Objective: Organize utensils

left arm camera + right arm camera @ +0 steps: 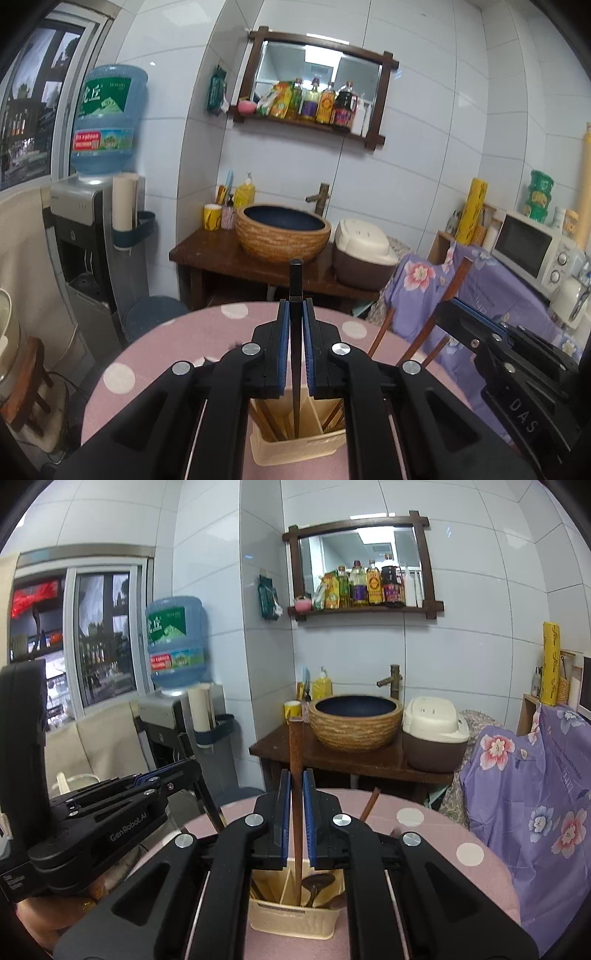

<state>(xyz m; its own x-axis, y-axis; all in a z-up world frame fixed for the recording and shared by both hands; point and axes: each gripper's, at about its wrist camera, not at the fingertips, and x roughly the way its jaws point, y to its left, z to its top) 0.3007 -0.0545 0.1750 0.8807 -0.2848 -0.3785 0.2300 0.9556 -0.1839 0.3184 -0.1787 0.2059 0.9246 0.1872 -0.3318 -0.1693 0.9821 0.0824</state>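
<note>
Left wrist view: our left claw (295,332) is clenched on a black chopstick (296,295), slim and square-sectioned, standing upright between the blue ribbed pads. Its lower end drops into the cream plastic utensil holder (295,448), a boxy caddy with a woven-look wall and inner dividers, set on the round worktop (155,354) under a pink cloth with white dots. We note brown wooden chopsticks (267,421) leaning in the holder's left compartment. At right, the right claw (469,314) enters edge-on; reddish-brown wooden handles rise near it, and we cannot tell from here which one it holds.

Right wrist view: our right claw (295,812) is closed on a brown wooden handle (295,768), matte and upright, whose lower end reaches into the same utensil holder (291,919). Only this view shows dark wooden spoons (316,882), bowls rounded, lying in the right compartment, and a second curved wooden handle (369,805) beyond the claw. The left claw (173,771) appears side-on at left. A woven-textured basin (354,720) sits on the dark wooden stand behind.
</note>
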